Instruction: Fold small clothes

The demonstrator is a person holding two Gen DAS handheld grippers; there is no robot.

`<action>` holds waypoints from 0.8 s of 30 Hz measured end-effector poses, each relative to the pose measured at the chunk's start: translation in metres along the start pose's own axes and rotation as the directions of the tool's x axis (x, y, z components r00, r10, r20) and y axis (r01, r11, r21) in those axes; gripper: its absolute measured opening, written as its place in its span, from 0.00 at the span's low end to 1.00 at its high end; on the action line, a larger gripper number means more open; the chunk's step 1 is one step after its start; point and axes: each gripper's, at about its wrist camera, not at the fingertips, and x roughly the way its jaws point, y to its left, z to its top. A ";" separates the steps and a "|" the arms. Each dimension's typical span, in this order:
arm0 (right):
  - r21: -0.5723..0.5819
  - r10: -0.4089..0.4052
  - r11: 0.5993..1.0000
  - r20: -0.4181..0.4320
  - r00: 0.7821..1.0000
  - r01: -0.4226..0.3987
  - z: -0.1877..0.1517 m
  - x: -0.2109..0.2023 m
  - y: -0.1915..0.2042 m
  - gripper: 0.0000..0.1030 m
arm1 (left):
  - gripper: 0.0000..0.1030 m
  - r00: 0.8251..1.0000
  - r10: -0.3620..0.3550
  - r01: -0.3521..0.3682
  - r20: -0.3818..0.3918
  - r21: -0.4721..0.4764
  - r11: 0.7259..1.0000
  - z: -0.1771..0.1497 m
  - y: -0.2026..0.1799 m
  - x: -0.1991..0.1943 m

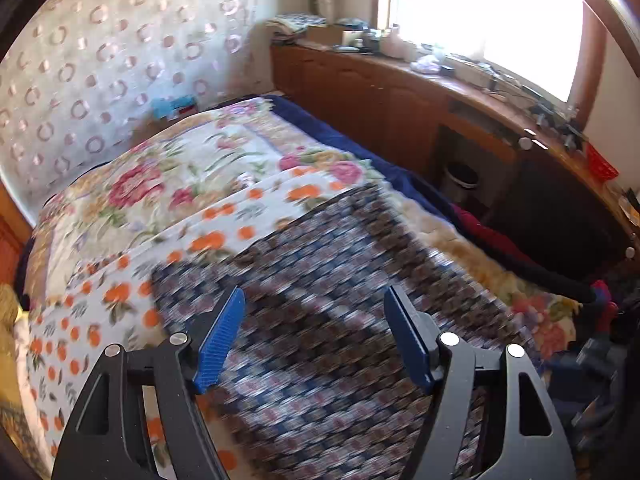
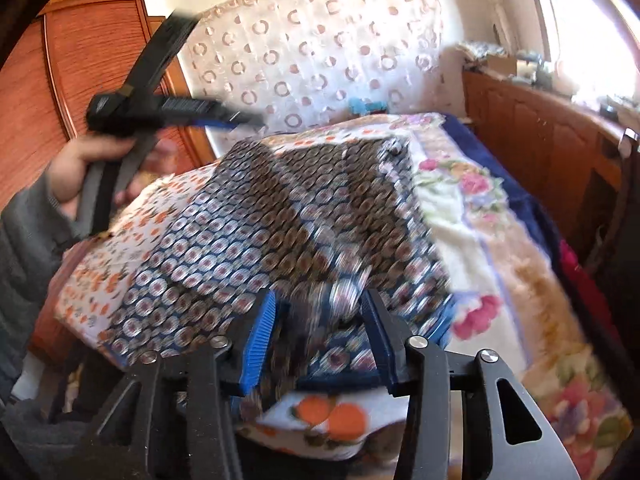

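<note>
A small garment [image 1: 320, 280] with a blue and brown circle print lies spread on the bed, on top of a white cloth with orange fruit print [image 1: 120, 292]. My left gripper [image 1: 316, 320] hovers over the garment, open, its blue pads wide apart and nothing between them. In the right wrist view the garment [image 2: 280, 208] is folded into a peaked shape. My right gripper [image 2: 320, 340] stands at its near edge, jaws apart, with a blurred bunch of the cloth loose between the pads. A person's hand holds the left gripper [image 2: 240, 120] above the garment's far left corner.
A floral blanket [image 1: 192, 160] covers the bed, over a dark blue sheet [image 1: 320, 120]. A long wooden cabinet [image 1: 380, 92] with a cluttered top runs along the right under a bright window. A bin [image 1: 462, 180] stands beneath it. A wooden wardrobe [image 2: 80, 60] is at the left.
</note>
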 end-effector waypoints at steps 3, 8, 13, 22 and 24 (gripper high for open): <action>-0.021 -0.008 1.000 0.008 1.000 0.008 0.015 0.003 -0.003 0.46 | 0.71 1.000 0.009 -0.009 -0.004 -0.027 1.000 -0.017 0.020 -0.002; -0.083 -0.014 0.996 0.027 1.000 0.016 0.050 0.012 -0.010 0.46 | 0.71 1.000 0.004 -0.004 -0.006 -0.087 0.996 -0.040 0.047 -0.004; -0.125 0.007 0.992 -0.005 1.000 -0.007 0.096 0.054 -0.007 0.46 | 0.71 1.000 0.000 -0.001 -0.008 -0.126 0.992 -0.064 0.062 -0.002; -0.165 -0.019 0.986 -0.154 0.988 -0.007 0.143 0.158 -0.010 0.46 | 0.71 0.999 -0.020 0.014 -0.036 -0.161 0.987 -0.104 0.071 0.013; -0.167 -0.026 0.986 -0.187 0.982 -0.006 0.150 0.174 -0.010 0.46 | 0.71 0.999 -0.023 0.016 -0.041 -0.163 0.987 -0.109 0.070 0.017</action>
